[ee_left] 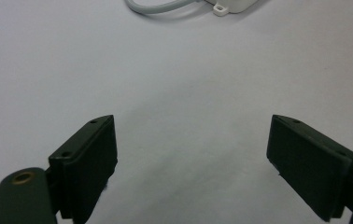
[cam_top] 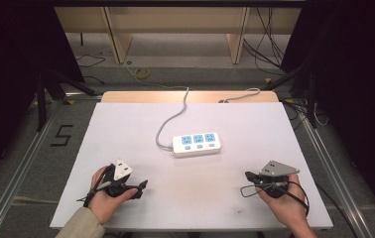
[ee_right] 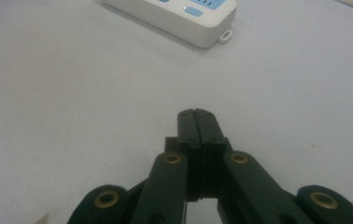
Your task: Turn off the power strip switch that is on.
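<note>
a white table point(cam_top: 126, 129) carries a white power strip point(cam_top: 197, 144) near its centre, slightly toward the far side. the strip has 3 blue-faced sockets in a row along its top and 3 small blue buttons below them. a grey cable point(cam_top: 168, 124) leaves the strip's left end, loops toward the far edge of the table and runs off it. a small mounting tab projects from the corner of the strip housing; it is visible in the left gripper view and the right gripper view.

left gripper point(cam_top: 143, 185): held in the person's left hand point(cam_top: 107, 198) at the near left part of the table, well apart from the power strip. it points toward the table centre. in the left gripper view point(ee_left: 192, 140) its 2 black jaws stand spread wide, with bare table surface between them and nothing held. the cable and one corner of the strip appear at the top edge of that view.

right gripper point(cam_top: 248, 175): held in the person's right hand point(cam_top: 281, 201) at the near right part of the table, also well apart from the strip. a grey three-cornered plate sits on top of it, and a black cable loops around the hand. in the right gripper view point(ee_right: 197, 116) the 2 jaws are pressed flat together with no gap and nothing between them. the near end of the power strip lies ahead at the top of that view.

a beige sleeve point(cam_top: 81, 225) covers the left forearm. the floor left of the table bears a black mark shaped like a 5 point(cam_top: 62, 135).
</note>
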Action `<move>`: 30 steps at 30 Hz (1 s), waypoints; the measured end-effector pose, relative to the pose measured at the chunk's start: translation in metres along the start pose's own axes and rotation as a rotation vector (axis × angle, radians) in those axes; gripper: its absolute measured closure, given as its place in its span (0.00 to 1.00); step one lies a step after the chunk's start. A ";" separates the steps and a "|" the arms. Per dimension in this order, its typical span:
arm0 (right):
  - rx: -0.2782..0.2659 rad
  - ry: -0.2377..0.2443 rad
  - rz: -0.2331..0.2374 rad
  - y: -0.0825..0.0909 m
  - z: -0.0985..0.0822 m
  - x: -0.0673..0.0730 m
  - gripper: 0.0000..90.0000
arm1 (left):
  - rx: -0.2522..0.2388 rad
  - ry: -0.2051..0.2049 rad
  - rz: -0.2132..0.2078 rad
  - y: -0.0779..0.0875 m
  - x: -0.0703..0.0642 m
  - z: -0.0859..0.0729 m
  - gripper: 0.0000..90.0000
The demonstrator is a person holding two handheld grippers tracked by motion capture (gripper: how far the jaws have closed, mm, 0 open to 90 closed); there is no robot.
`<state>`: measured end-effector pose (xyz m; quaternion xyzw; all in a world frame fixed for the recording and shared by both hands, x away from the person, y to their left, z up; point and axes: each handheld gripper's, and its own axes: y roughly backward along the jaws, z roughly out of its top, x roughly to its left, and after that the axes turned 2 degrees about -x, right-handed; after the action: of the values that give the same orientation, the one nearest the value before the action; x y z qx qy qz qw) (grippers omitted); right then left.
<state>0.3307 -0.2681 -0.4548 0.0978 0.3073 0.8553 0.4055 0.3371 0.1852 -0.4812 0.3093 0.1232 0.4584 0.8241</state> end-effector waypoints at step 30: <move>0.032 0.011 -0.002 -0.017 0.021 -0.004 1.00 | 0.003 -0.007 0.000 -0.001 0.000 0.000 0.18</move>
<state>0.3526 -0.2532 -0.4480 0.0991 0.3231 0.8506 0.4029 0.3377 0.1849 -0.4812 0.3119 0.1209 0.4572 0.8240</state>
